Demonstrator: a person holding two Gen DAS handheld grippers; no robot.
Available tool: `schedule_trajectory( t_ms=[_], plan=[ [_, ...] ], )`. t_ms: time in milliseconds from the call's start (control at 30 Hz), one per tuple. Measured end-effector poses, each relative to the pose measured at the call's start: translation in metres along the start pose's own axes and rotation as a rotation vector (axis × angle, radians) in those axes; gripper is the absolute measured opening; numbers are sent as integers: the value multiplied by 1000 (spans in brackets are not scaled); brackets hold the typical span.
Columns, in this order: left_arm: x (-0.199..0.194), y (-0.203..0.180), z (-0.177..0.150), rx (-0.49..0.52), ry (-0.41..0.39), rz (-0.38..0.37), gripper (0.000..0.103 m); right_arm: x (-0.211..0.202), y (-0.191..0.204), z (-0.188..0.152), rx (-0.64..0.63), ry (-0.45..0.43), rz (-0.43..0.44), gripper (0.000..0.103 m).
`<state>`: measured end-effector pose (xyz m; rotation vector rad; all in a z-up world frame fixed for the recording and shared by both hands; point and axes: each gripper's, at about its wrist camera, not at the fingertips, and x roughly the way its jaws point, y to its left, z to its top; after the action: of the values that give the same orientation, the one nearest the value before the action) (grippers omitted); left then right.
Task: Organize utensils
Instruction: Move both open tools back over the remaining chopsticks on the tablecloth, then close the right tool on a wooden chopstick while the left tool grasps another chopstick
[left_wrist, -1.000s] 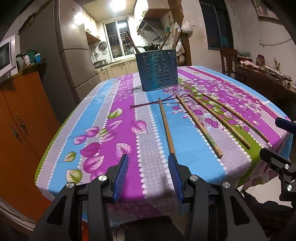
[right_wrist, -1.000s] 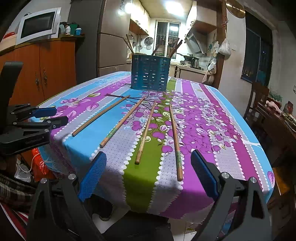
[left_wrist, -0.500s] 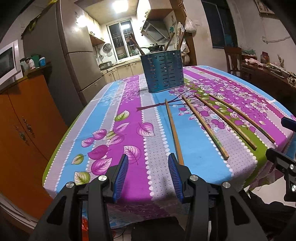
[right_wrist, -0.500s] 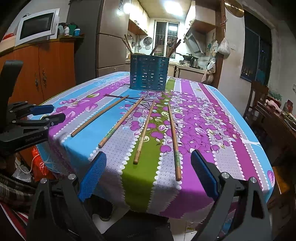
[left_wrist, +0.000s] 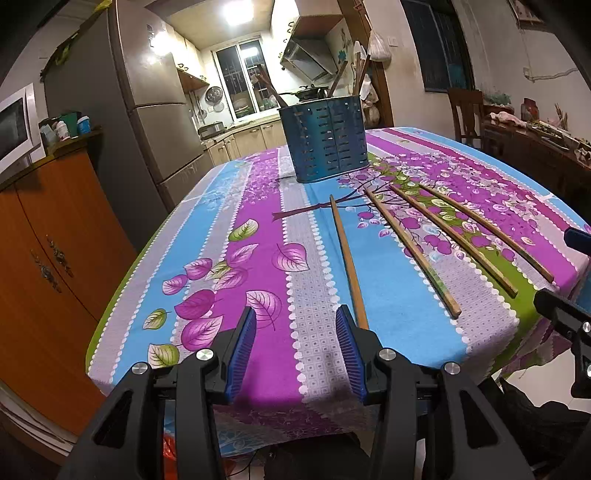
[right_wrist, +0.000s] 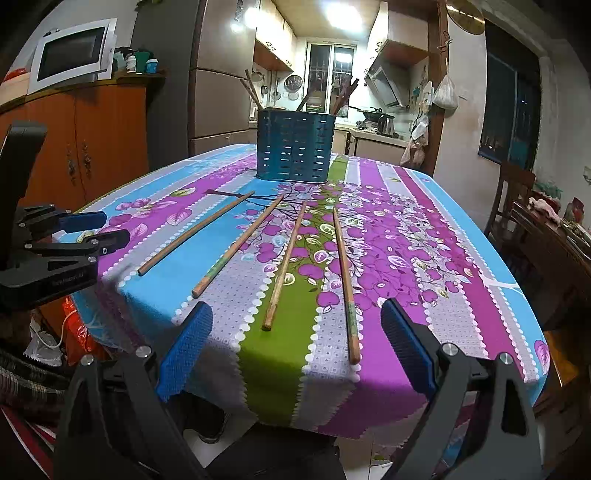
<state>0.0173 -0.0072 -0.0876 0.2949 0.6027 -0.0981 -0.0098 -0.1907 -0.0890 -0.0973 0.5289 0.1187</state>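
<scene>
Several long wooden chopsticks lie side by side on the flowered tablecloth (left_wrist: 391, 291), near its front edge. The leftmost chopstick (left_wrist: 345, 254) ends just right of my left gripper (left_wrist: 295, 332), which is open and holds nothing. In the right wrist view the same chopsticks (right_wrist: 286, 262) fan out ahead of my right gripper (right_wrist: 297, 332), open wide and empty just off the table edge. A blue slotted utensil holder (left_wrist: 327, 144) (right_wrist: 293, 147) stands upright at the far end with a few sticks in it. The left gripper (right_wrist: 74, 236) also shows at the left of the right wrist view.
An orange cabinet (left_wrist: 44, 251) with a microwave (right_wrist: 70, 55) on top stands left of the table, with a tall fridge (left_wrist: 147, 110) behind it. A wooden chair (right_wrist: 513, 199) and a cluttered side table (left_wrist: 535, 136) stand to the right. The kitchen lies beyond.
</scene>
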Motion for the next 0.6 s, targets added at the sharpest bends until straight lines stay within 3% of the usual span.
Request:
schedule_trajectory(
  t_ms=[133,300,600],
  plan=[
    [2,-1,0,0,3,-5,47,0,-1,0,-2,-2,0,89],
    [4,-2,-1,-6,3,-16,47,-1,1,0,-14,-23,-4,79],
    [-4,-8,-10,-14,-64,-90,47,6,2,-3,-33,-14,-9,50]
  ],
)
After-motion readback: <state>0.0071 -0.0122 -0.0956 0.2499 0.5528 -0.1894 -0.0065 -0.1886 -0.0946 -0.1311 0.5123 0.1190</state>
